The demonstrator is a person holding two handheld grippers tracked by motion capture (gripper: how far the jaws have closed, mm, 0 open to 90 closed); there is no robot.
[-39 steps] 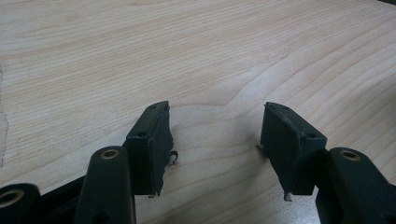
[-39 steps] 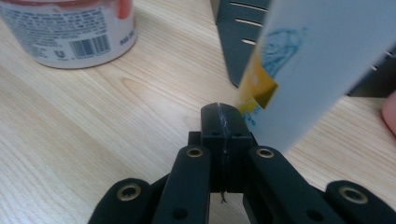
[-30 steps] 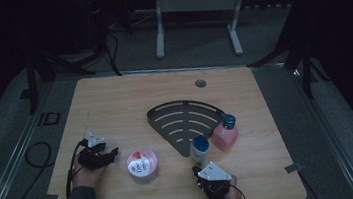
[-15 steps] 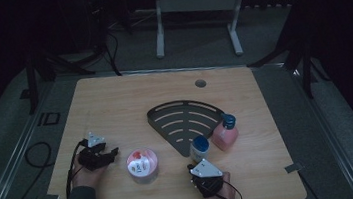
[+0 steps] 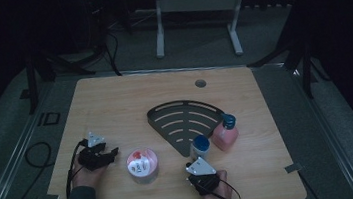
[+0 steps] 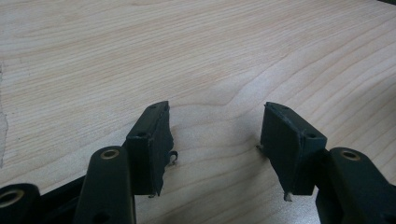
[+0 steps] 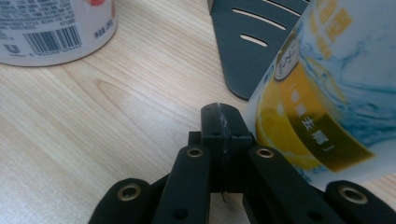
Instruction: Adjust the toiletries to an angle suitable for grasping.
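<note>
High view showed the left gripper low on the table, its jaws spread with nothing between them, near a pink-topped tub. To the right lay a dark rack. The bottle with the blue cap stood at the rack's near edge, just ahead of the right gripper, whose jaws were pressed together beside it, holding nothing. The bottle looked light, smooth and a bit slippery. A good place to hold seemed to be its middle, around the label.

Wooden table bears rack, two bottles, tub.
</note>
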